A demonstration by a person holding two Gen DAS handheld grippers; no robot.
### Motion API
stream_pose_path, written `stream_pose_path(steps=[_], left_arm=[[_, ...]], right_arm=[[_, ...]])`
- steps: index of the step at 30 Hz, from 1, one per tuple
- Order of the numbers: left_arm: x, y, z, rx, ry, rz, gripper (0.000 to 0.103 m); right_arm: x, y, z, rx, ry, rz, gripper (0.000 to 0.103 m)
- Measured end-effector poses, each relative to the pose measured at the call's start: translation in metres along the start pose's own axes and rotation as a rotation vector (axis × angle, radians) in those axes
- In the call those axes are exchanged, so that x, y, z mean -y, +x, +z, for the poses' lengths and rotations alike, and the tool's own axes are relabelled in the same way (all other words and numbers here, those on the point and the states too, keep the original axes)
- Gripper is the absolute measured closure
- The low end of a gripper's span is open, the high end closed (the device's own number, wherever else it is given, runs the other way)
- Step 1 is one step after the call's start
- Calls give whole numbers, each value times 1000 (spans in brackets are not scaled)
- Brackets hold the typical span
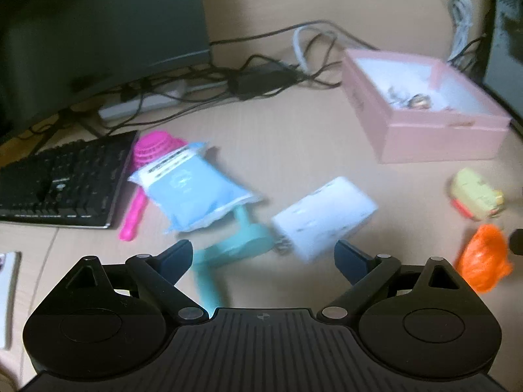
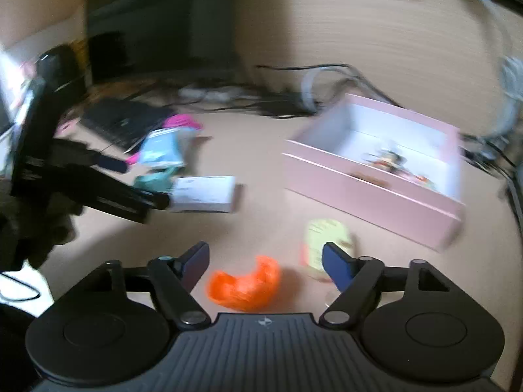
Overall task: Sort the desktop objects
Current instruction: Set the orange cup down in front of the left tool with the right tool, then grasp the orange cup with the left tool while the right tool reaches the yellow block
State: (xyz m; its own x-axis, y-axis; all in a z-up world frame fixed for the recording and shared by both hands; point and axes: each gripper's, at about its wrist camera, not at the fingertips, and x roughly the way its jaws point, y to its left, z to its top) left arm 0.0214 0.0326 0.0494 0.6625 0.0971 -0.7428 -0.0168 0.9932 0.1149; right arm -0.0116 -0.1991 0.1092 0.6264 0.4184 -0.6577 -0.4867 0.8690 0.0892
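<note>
My left gripper (image 1: 263,254) is open and empty above a teal hand fan (image 1: 228,248) and a white box (image 1: 323,217). A blue tissue pack (image 1: 193,186) lies over a pink brush (image 1: 147,163). An open pink box (image 1: 425,104) with small items inside stands at the right. My right gripper (image 2: 265,259) is open and empty, with an orange item (image 2: 245,282) between its fingers and a yellow toy (image 2: 323,238) by the right finger. The pink box (image 2: 372,192) lies ahead right. The left gripper shows there at the left (image 2: 143,196), near the white box (image 2: 206,192).
A black keyboard (image 1: 62,183) lies at the left under a dark monitor (image 1: 98,26). Tangled cables and a power strip (image 1: 209,85) run along the back. A white object (image 1: 8,281) sits at the far left edge. Both views are motion-blurred.
</note>
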Motion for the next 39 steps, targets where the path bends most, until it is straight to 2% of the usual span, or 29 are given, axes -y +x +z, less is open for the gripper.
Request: stream_pose_path(steps=[5,8,12,16,18,20,23,29,32,36,39], left_arm=[[30,-12,5,38,39,-100,5],[50,-20,6,57,91,-201,4],[83,-32,-2,63,205,-361,3],[118,-33,-16,39,333,-436,3],[133,-27,-20,26,393,-417,3],[141,-19,-23,21,422,-365,3],[137,-9,-20,5,395,-285,3],[100,-8,-9,6,323,-163,3],[79,-12,-7,9,279,-98,3],[56,-18,-12,-2,215,-41,3],[45,-24,-19,-15,180,-35,3]], right_arm=[[22,-14,-21,13,51,-113,22],[32,-20,-27,16,90,-141,20],[47,-30,-31,43,140,-199,19],[58,-35,-35,61,185,-246,19],[63,-36,-36,55,202,-259,19],[65,-38,-36,57,205,-272,19],[65,-42,-38,66,207,-278,17],[62,-34,-41,50,199,-259,16],[53,-26,-35,54,146,-229,16],[24,-4,-21,81,-23,-187,16],[8,20,-9,72,-95,-147,29]])
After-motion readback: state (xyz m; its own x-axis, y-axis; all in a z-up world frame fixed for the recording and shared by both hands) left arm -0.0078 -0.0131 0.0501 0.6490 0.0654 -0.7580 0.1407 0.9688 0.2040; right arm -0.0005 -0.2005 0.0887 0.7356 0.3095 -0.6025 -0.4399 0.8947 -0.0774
